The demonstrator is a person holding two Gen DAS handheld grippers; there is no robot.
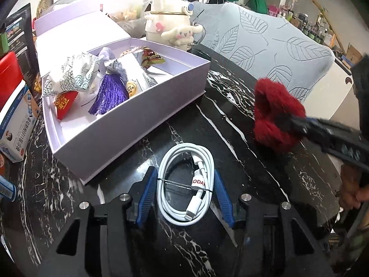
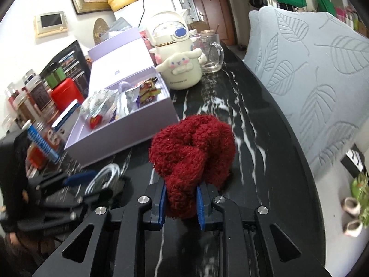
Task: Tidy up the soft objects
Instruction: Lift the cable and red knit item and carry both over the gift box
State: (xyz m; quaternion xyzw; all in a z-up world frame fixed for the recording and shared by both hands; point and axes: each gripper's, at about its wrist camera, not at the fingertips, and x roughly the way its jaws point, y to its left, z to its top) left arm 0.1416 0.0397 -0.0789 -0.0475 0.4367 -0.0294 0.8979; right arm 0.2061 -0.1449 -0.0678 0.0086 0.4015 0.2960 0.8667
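Now, left wrist: left gripper angled down over black marble table, pads touching both sides of coiled white cable, tag reads "KODAK", beside lilac box | right wrist: right gripper angled down, jaws clamped on red fluffy scrunchie.

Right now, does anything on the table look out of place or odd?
Nothing spilled or broken. The lavender box lies askew on the black table, and a hard white cable sits between the left gripper pads among soft things.
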